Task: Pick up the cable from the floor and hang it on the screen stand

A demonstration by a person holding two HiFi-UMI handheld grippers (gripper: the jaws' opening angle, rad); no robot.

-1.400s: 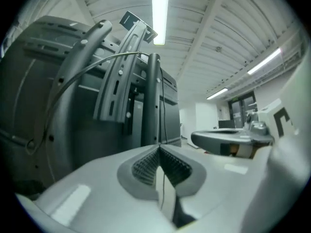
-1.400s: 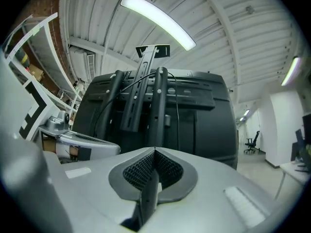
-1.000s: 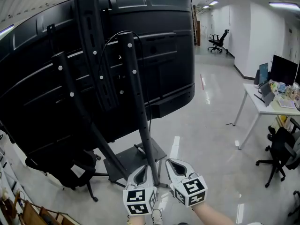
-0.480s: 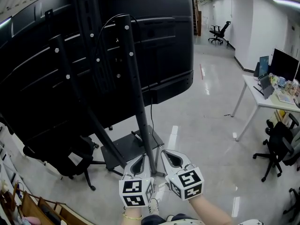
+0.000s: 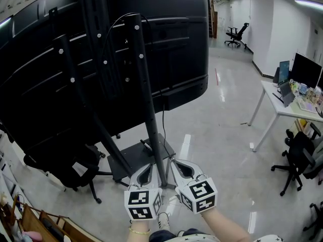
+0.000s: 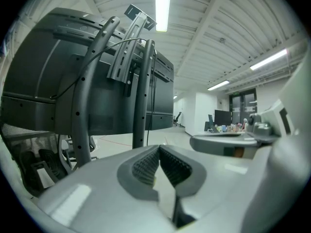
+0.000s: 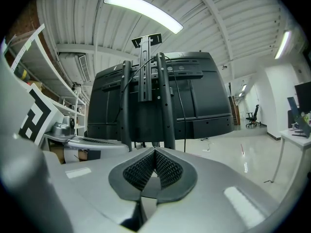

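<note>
Left fingers (image 6: pixel 146 169) pressed together, nothing between them. Right fingers (image 7: pixel 167 170) the same, closed and empty. Both point about level at the stand (image 5: pixel 146 95), one either side of its near upright, low down and close to it.

Cable (image 5: pixel 121 21): a thin black one loops over the top of that upright, and a run drops from the screen (image 5: pixel 181 44) toward the base (image 5: pixel 136 158). No loose cable shows on the floor (image 5: pixel 217 150) near the fingers. Can't tell whether the loop is the task's cable already hung or other wiring.

Risks, as a judgement:
- Loop sits on a narrow top with nothing seen to lock it, so a nudge to the upright could slide it off.
- Fingers are just beside the upright, so any sideways swing hits it and rocks the screen.
- If more cable has to be taken, the fingers must open first. It is thin and could slip from the pads.
- Pulling the hanging run could strain its plug behind the screen.

Around: black chair (image 5: pixel 75 170) tucked under the screen's left side, legs near the base, a snag point for slack. Tabletop (image 5: pixel 287 110) with monitors and another chair stand well apart at right, not in the way. The upright itself blocks a straight reach to the back of the screen.
</note>
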